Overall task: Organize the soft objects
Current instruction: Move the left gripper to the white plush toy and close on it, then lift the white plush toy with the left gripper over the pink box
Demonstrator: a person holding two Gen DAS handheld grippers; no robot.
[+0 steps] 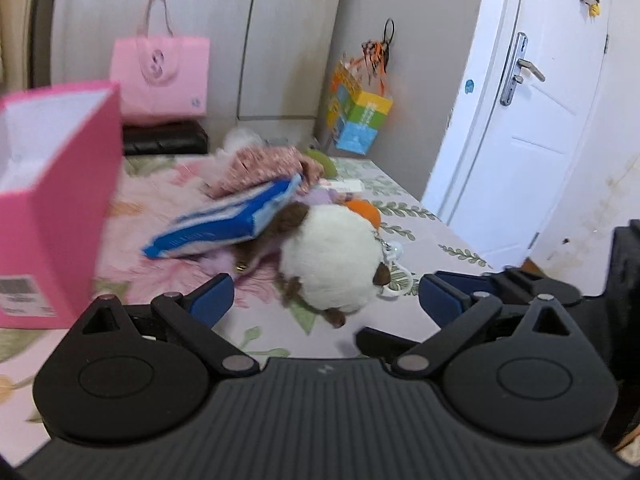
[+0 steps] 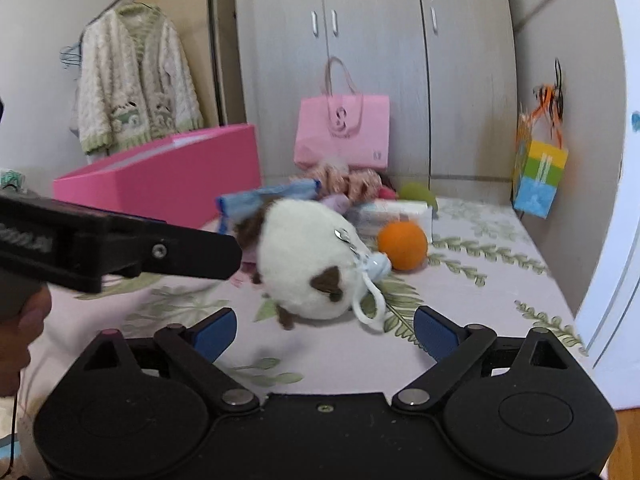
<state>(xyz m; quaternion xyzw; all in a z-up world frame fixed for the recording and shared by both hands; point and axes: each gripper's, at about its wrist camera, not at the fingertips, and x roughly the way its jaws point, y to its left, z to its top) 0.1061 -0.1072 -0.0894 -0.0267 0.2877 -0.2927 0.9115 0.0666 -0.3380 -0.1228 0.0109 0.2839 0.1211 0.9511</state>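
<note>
A white plush toy [image 1: 332, 256] with brown ears and a pale keyring clip lies on the floral bedspread [image 1: 168, 200], in front of a heap of soft things: a blue-and-white striped pouch [image 1: 224, 224], a pink patterned cloth [image 1: 264, 164], an orange ball [image 2: 402, 246] and a green plush [image 2: 418, 194]. My left gripper [image 1: 326, 300] is open, its blue pads either side of the near end of the white plush [image 2: 308, 264] without touching. My right gripper [image 2: 326, 334] is open just short of the same toy. An open pink box [image 1: 52, 200] stands at the left.
A pink paper bag [image 2: 342, 132] leans on the grey wardrobe doors [image 2: 372, 60] at the back. A colourful gift bag [image 2: 538, 176] hangs on the right wall beside a white door [image 1: 536, 92]. A knitted cardigan [image 2: 136, 96] hangs at the far left. The left gripper's black body [image 2: 120, 248] crosses the right wrist view.
</note>
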